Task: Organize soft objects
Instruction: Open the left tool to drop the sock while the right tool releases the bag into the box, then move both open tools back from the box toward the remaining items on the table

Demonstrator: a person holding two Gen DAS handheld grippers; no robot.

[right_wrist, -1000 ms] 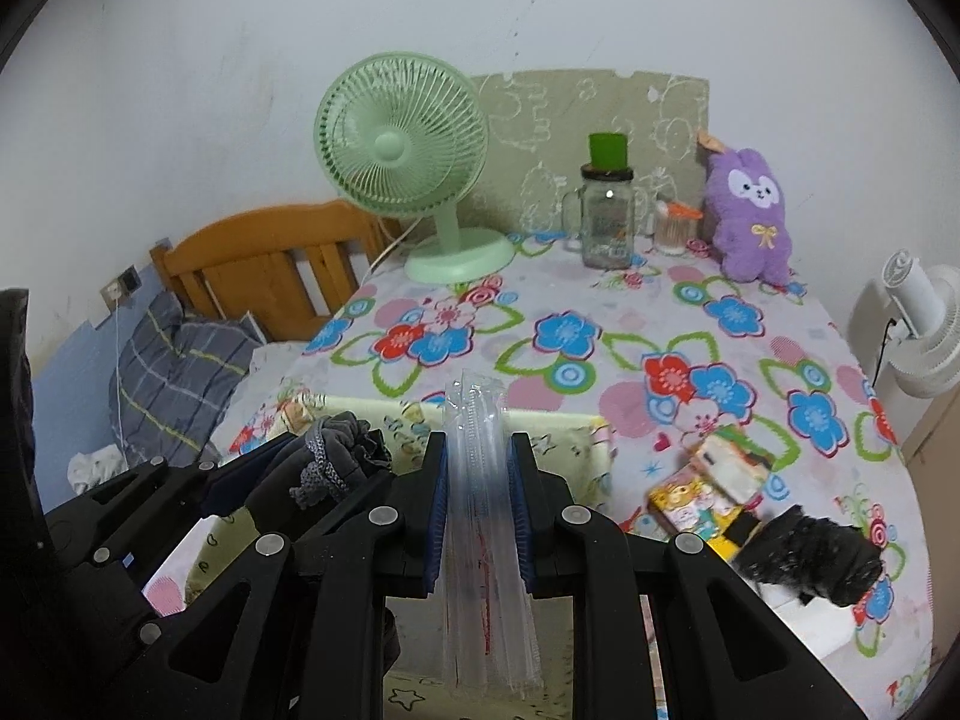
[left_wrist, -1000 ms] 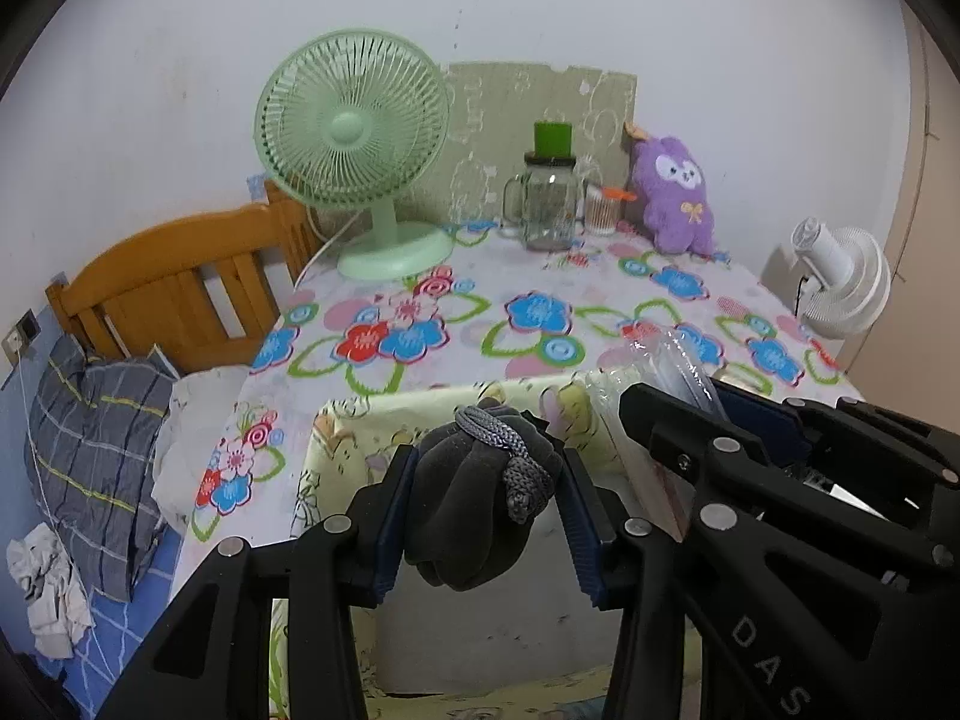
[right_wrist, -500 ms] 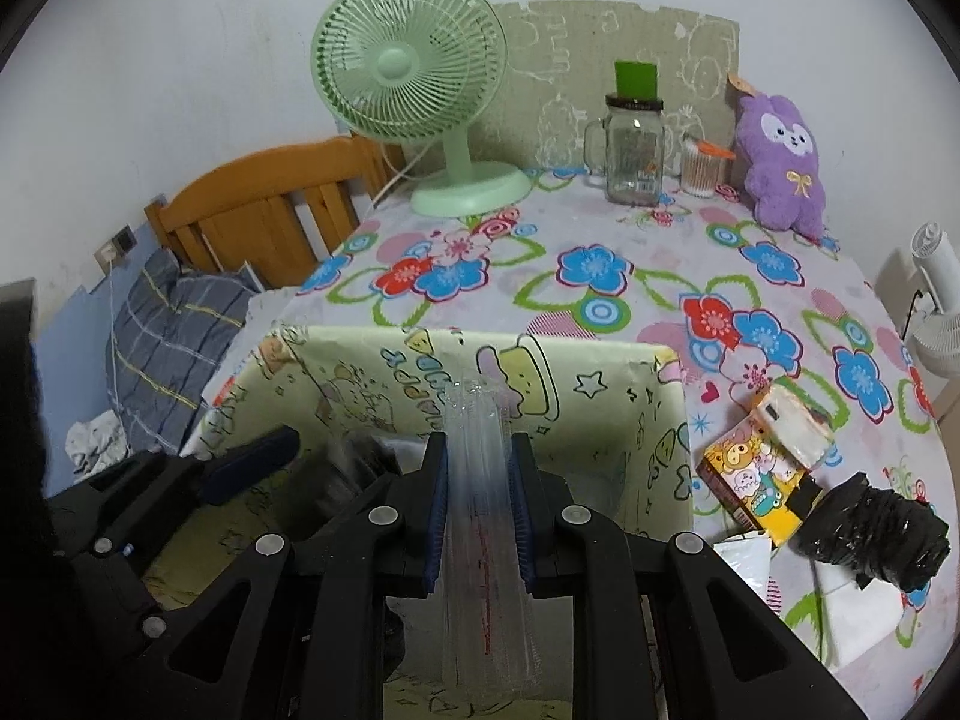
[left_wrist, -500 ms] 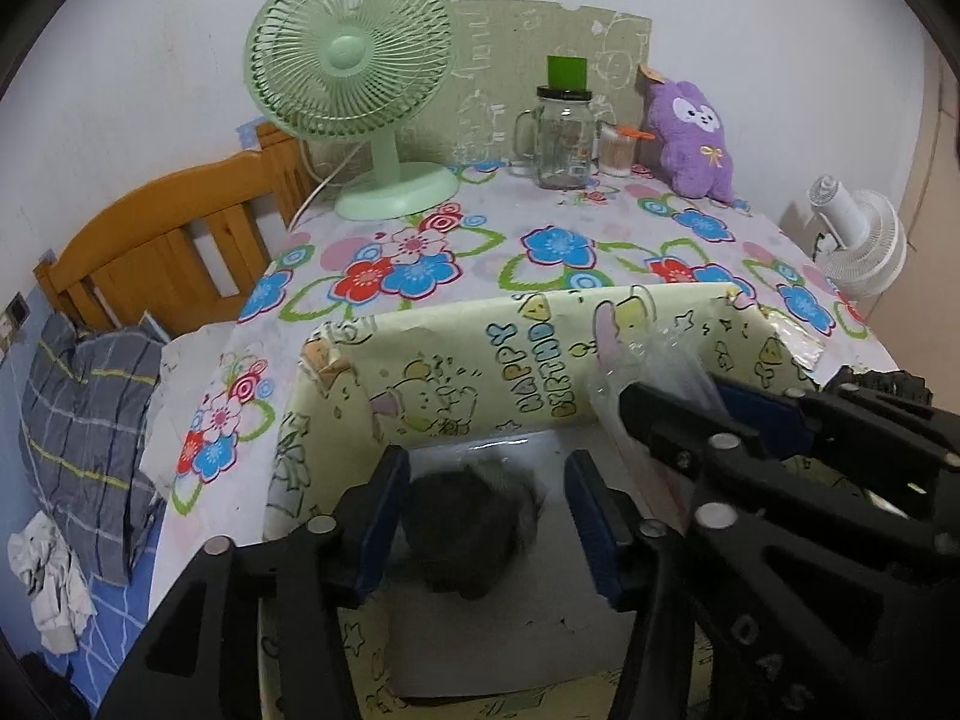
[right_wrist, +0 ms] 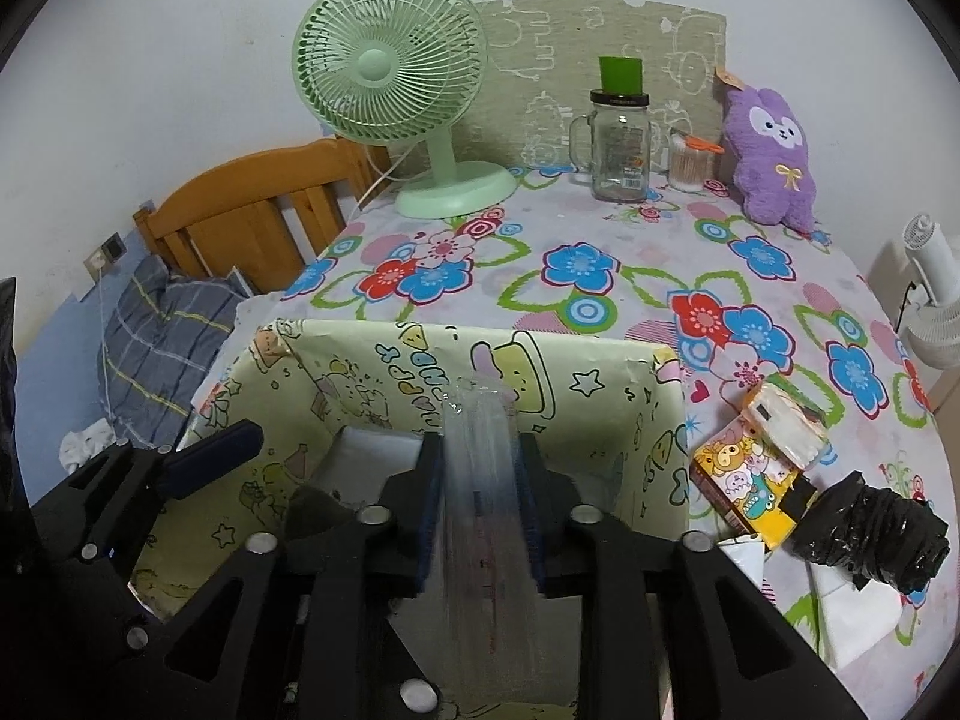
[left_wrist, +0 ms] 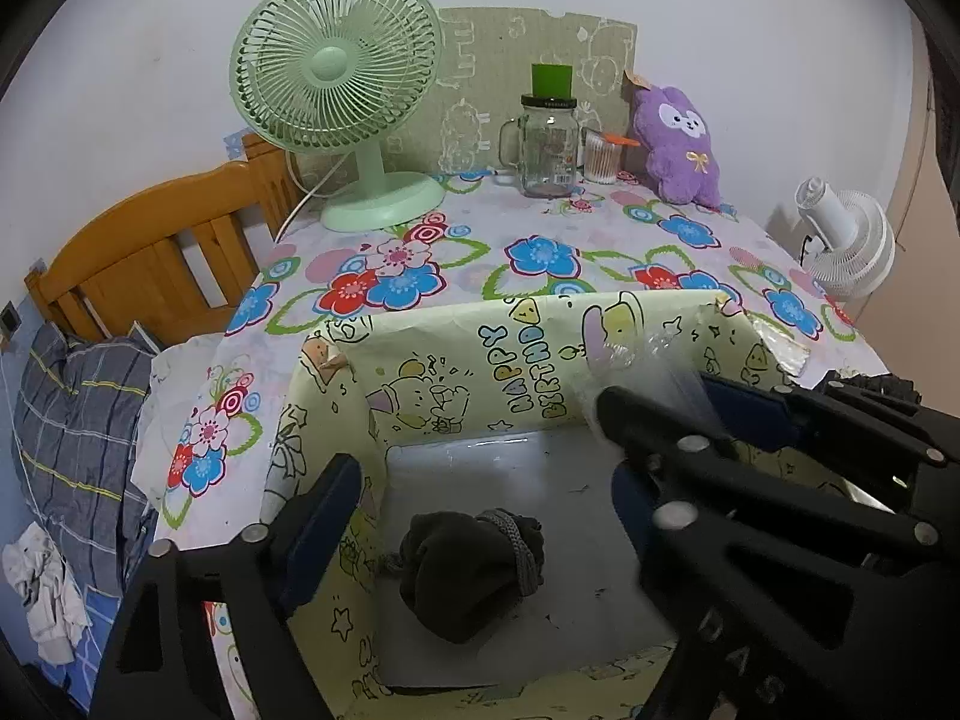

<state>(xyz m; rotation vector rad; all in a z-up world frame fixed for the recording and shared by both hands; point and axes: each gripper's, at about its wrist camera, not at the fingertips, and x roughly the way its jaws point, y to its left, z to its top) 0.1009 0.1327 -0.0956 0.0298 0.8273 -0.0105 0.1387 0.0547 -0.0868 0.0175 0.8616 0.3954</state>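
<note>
1. Dropped: dark knit bundle (left_wrist: 474,570) now lies on the box (left_wrist: 540,324) floor, left gripper (left_wrist: 480,516) jaws just spread wide.
2. Right gripper (right_wrist: 480,510) jaws just started easing off the clear plastic pack (right_wrist: 480,480), pads barely touching it.
3. Next, probably: let it fall, then grab the black bundle (right_wrist: 870,540) on the table (right_wrist: 600,240), near right.

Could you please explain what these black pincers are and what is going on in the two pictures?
Each picture comes from a camera on a hand-held two-finger gripper, looking along its fingers. The left gripper has just been opening; its dark sock bundle now lies loose on the floor of the yellow box. The right gripper, its jaws just starting to part, has a clear plastic pack between its pads over the same box. On the flowered tablecloth stand a green fan, a glass jar and a purple plush.
</note>
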